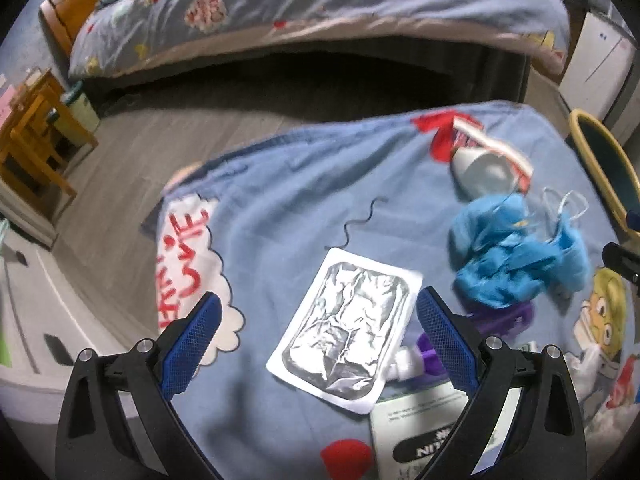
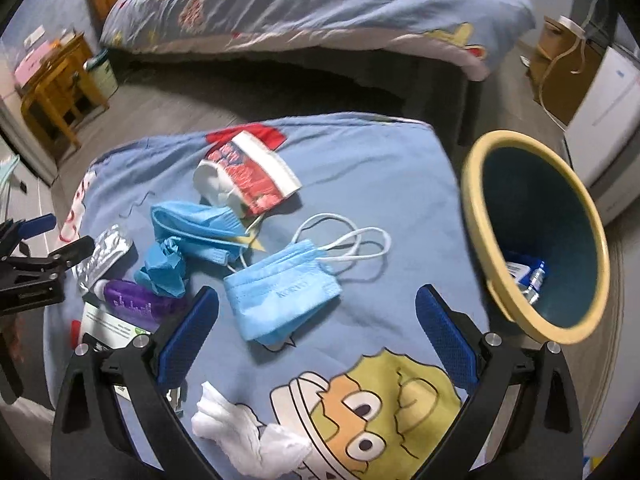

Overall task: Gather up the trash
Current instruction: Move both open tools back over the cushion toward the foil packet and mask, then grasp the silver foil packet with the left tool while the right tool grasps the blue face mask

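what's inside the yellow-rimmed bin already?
Right wrist view: the bin is tilted toward the camera. Near its bottom lies a blue-and-white wrapper and something small and shiny, too blurred to name. The rim hides the lowest part.

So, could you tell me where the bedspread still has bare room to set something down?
Bare blue cloth lies between the folded face mask and the yellow-rimmed bin, and between the foil pouch and the "LOVE" cloud print. It is crowded around the crumpled blue glove, purple tube and white box.
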Available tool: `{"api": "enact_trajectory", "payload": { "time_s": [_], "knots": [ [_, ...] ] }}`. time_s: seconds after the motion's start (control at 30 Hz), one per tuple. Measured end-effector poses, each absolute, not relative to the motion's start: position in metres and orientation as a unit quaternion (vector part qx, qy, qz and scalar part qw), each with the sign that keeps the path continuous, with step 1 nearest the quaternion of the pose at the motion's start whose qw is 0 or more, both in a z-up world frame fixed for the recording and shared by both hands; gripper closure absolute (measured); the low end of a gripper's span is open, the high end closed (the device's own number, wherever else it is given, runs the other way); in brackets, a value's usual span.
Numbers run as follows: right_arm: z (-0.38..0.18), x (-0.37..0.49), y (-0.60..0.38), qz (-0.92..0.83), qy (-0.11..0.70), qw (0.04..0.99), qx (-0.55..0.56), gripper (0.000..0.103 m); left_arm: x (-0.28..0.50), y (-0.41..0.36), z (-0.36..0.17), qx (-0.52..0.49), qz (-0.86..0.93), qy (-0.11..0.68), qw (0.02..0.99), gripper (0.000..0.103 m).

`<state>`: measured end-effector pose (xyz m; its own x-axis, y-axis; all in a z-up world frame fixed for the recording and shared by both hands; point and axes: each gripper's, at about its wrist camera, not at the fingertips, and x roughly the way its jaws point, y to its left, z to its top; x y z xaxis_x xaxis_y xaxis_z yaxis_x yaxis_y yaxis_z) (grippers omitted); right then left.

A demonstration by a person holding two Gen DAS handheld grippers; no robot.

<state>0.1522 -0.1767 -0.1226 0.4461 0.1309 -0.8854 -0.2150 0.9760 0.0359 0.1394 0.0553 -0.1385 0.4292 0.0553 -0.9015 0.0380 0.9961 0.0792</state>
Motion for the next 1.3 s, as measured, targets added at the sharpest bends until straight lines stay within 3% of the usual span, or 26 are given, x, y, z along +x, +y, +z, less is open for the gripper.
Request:
{"api": "enact_trajectory", "payload": {
  "time_s": [0.23, 0.47, 0.53, 0.7, 0.73, 0.77, 0.93, 1.3],
  "knots": [
    [-0.152, 0.159, -0.158, 0.134, 0.549, 0.823, -0.06, 0.014, 0.146, 0.055, -0.165, 0.036, -0.001, 0.557, 0.829, 0.006],
    [-0.169, 0.16, -0.158, 0.134, 0.577, 0.803, -0.064, 0.046, 0.146, 0.054, -0.175, 0.036, -0.008, 0.568, 0.822, 0.009],
    [-0.17, 0.16, -0.16, 0.137, 0.581, 0.8, -0.056, 0.059, 0.147, 0.053, -0.174, 0.036, -0.009, 0.567, 0.823, 0.011],
    [-0.163, 0.159, -0.161, 0.142, 0.576, 0.803, -0.05, 0.08, 0.143, 0.048, -0.17, 0.036, -0.015, 0.563, 0.825, 0.022],
    [-0.161, 0.158, -0.161, 0.143, 0.575, 0.804, -0.05, 0.083, 0.143, 0.049, -0.169, 0.035, -0.015, 0.564, 0.825, 0.028],
    [-0.159, 0.158, -0.162, 0.142, 0.573, 0.806, -0.05, 0.084, 0.144, 0.049, -0.169, 0.034, -0.015, 0.565, 0.824, 0.041],
    [-0.145, 0.156, -0.167, 0.141, 0.559, 0.816, -0.033, 0.091, 0.141, 0.048, -0.166, 0.037, -0.019, 0.568, 0.822, 0.041],
    [-0.1, 0.148, -0.181, 0.132, 0.516, 0.847, 0.003, 0.093, 0.124, 0.05, -0.113, 0.005, -0.019, 0.503, 0.864, 0.041]
  ]
}}
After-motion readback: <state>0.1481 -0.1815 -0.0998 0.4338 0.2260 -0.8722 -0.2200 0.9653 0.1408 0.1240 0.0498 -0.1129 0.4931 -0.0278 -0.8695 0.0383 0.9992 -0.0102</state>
